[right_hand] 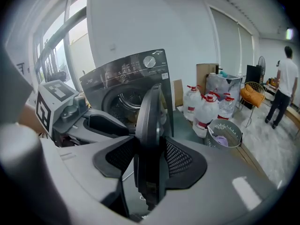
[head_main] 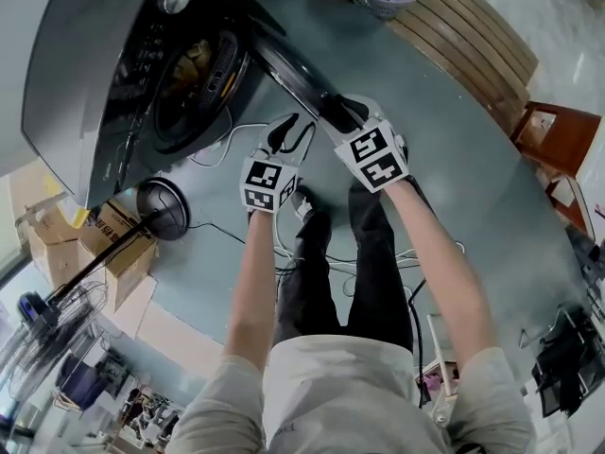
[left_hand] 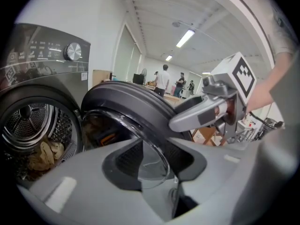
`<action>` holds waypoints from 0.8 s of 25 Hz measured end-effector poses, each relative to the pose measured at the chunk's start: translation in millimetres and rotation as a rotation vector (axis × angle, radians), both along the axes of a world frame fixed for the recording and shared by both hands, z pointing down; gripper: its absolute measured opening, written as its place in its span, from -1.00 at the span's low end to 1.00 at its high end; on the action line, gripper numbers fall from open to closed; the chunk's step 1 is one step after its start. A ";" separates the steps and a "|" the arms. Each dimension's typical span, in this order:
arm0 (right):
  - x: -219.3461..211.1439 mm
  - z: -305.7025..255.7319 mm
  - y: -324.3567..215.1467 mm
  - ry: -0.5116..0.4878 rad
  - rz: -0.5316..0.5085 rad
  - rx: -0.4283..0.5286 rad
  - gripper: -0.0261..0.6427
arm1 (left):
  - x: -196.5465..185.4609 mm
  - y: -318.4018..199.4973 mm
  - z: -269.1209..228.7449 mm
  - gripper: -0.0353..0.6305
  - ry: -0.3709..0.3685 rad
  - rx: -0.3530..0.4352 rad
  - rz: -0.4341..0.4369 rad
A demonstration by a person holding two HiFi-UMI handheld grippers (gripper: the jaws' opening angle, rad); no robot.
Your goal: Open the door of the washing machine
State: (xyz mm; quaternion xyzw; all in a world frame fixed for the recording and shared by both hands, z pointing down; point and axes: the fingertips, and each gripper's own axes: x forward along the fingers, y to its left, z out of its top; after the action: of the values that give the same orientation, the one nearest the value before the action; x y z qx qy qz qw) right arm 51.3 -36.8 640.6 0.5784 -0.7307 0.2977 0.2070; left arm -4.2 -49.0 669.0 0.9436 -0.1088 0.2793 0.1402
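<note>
Clamping the right gripper on the free rim of the dark grey round door with its clear glass bowl, at lower centre of the right gripper view. Pressing both black mesh pads against the two faces of the rim, taking it edge-on for swinging the door about its hinge without slipping off.

Holding the left gripper with jaws apart and gripping nothing. Sighting only the glass bowl through the gap, apparently beyond the pads. Aiming at the inner face of the door from just beside the right gripper, probably standing by for steadying it.

Finding the door well off its seat, running edge-on from upper centre of the head view down toward both grippers. Judging the task as largely done.

Exposing, farther back at upper left of the head view, the dark grey front-loading washing machine and, inside it, the perforated steel drum containing a crumpled beige cloth.

Noting, farthest off at right of the right gripper view, clear plastic water bottles with red caps and a perforated metal basket.
</note>
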 end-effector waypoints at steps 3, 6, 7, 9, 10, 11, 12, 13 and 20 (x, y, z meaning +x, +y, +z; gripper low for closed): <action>9.0 -0.7 -0.1 0.001 -0.020 -0.004 -0.34 | 9.9 -7.2 -0.1 -0.29 0.000 0.006 -0.026; 17.6 0.4 0.1 -0.003 -0.042 -0.007 -0.34 | 19.4 -16.7 -1.5 -0.29 0.006 0.009 -0.064; 20.7 0.2 -0.6 -0.003 -0.051 -0.006 -0.34 | 22.5 -21.0 -1.8 -0.29 0.004 0.011 -0.077; 26.6 -0.3 -1.3 -0.003 -0.066 -0.004 -0.34 | 28.8 -28.1 -2.2 -0.29 -0.008 0.022 -0.095; 29.2 -0.4 -1.2 -0.005 -0.072 -0.002 -0.33 | 32.1 -30.6 -2.8 -0.29 -0.016 0.036 -0.097; 31.3 -0.4 -1.3 -0.009 -0.076 0.000 -0.33 | 35.6 -32.8 -3.8 -0.30 -0.028 0.057 -0.092; 33.3 -0.3 -2.0 -0.012 -0.080 0.003 -0.33 | 39.9 -34.8 -5.4 -0.30 -0.039 0.080 -0.082; 35.4 -0.1 -2.8 -0.015 -0.084 0.005 -0.33 | 44.9 -36.4 -7.4 -0.29 -0.046 0.099 -0.071; 62.9 3.4 -4.8 -0.014 -0.118 0.005 -0.33 | 78.3 -40.0 -13.2 -0.31 -0.054 0.147 -0.051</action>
State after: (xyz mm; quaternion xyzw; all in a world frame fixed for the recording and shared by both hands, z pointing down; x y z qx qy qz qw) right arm 114.2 -41.6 644.0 0.5329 -0.7656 0.2872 0.2178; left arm 74.1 -89.0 655.8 0.9405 -0.1567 0.2922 0.0746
